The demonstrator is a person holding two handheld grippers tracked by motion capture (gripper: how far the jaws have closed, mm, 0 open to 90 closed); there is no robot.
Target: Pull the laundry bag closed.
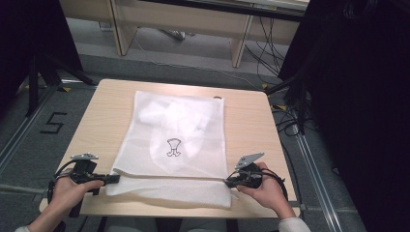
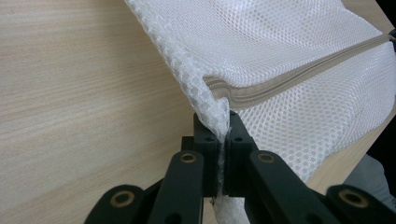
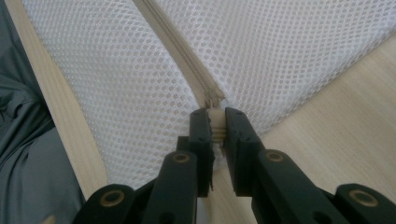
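White mesh laundry bag flat at table centre, pinched at both near corners.

Left gripper, at 8 o'clock of the bag, clamps a fold of mesh beside the zipper. Right gripper, at 4 o'clock, pinches the zipper's end tab. A small black outline drawing marks the bag, without legible text. On the floor at 9 o'clock, a painted "5".

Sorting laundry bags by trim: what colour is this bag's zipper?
Beige, on a white mesh bag; the zipper shows best in the right gripper view.
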